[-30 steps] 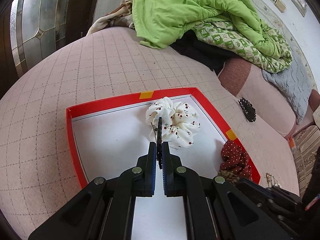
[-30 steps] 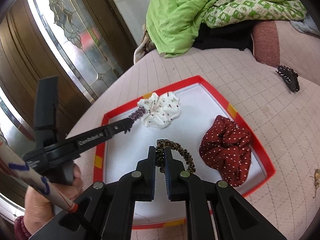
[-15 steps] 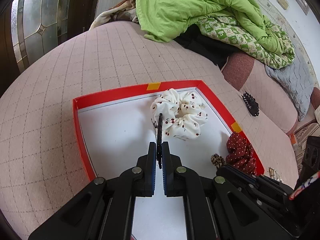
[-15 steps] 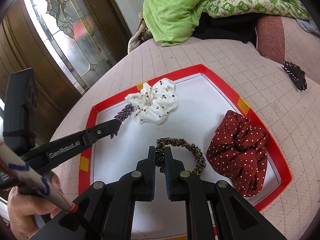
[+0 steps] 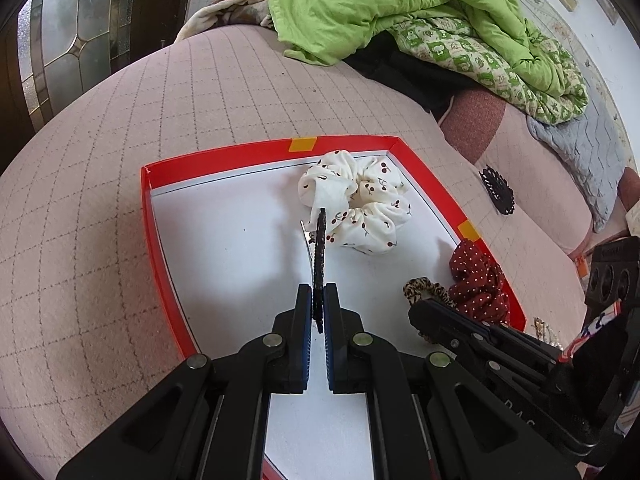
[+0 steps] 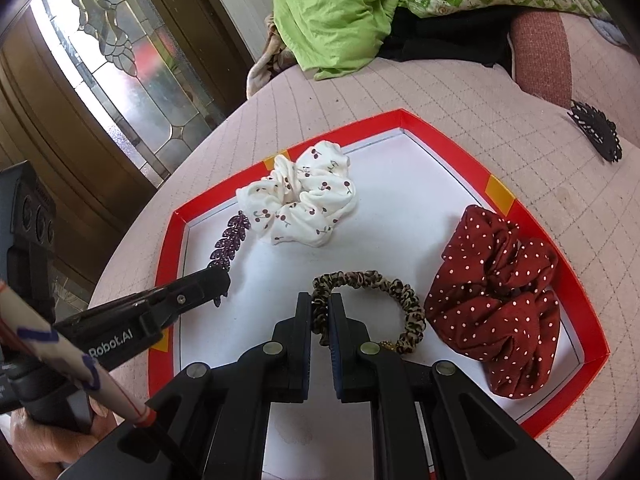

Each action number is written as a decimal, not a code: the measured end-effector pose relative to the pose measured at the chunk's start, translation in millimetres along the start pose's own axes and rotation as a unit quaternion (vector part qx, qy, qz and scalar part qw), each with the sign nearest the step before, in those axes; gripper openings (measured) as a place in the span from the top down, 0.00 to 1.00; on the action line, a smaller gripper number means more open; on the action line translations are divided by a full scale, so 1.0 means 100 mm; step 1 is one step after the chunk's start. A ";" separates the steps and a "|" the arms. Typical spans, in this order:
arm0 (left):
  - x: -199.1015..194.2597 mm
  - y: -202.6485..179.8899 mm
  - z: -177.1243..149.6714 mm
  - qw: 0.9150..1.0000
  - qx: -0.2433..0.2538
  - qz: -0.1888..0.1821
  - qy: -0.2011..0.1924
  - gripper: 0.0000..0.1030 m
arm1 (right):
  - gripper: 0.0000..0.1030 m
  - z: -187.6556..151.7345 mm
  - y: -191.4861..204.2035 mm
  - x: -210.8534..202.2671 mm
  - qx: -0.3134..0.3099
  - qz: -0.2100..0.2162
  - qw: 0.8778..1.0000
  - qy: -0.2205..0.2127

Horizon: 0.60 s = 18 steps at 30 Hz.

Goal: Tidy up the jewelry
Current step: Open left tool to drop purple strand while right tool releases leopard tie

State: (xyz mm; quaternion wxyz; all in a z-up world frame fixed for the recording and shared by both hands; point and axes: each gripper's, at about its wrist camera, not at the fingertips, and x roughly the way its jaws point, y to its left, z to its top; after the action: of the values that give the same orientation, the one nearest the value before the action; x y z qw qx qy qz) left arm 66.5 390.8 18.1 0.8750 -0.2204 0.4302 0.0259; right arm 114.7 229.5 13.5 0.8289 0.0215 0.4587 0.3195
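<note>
A red-rimmed tray (image 5: 224,156) (image 6: 540,224) with a white floor lies on the pink quilted bed. In it are a white cherry-print scrunchie (image 5: 356,208) (image 6: 304,200) and a dark red dotted scrunchie (image 5: 476,280) (image 6: 496,304). My left gripper (image 5: 319,300) (image 6: 218,280) is shut on a purple leaf-shaped hair clip (image 5: 319,256) (image 6: 230,244), held just above the tray floor beside the white scrunchie. My right gripper (image 6: 320,308) (image 5: 418,308) is shut on a leopard-print hair tie (image 6: 372,284) (image 5: 424,286), which rests on the tray floor left of the red scrunchie.
A black claw clip (image 5: 498,192) (image 6: 596,130) lies on the bed right of the tray. A gold chain (image 5: 544,330) shows near the right edge. Green bedding (image 5: 400,8) and a grey pillow (image 5: 576,140) are piled behind. A glass-panelled door (image 6: 120,64) stands at left.
My right gripper sank toward the tray with the leopard hair tie, which now lies on the floor. The left gripper with the clip barely moved.
</note>
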 end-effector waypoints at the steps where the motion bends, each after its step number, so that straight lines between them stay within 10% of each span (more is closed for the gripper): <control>1: 0.00 0.00 0.00 1.000 -0.001 0.002 -0.002 0.95 | 0.90 0.00 -0.01 -0.01 0.001 -0.001 1.000 -0.001; 7: -0.03 0.03 0.01 1.000 -0.011 0.000 -0.008 0.90 | 0.89 0.03 -0.04 -0.07 0.016 0.006 1.000 -0.003; 10: -0.08 0.05 0.02 1.000 -0.016 0.004 -0.019 0.67 | 0.89 0.04 -0.04 -0.12 0.018 0.008 1.000 -0.006; 18: -0.18 0.04 0.07 0.999 -0.023 -0.009 -0.041 0.65 | 0.89 0.07 -0.06 -0.32 0.025 0.017 0.999 -0.019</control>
State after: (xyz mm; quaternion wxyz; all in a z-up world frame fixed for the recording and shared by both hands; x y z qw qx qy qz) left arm 58.9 399.9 34.2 0.8870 -0.2432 0.3909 0.0365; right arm 111.7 208.9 39.5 0.8309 0.0558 0.4503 0.3220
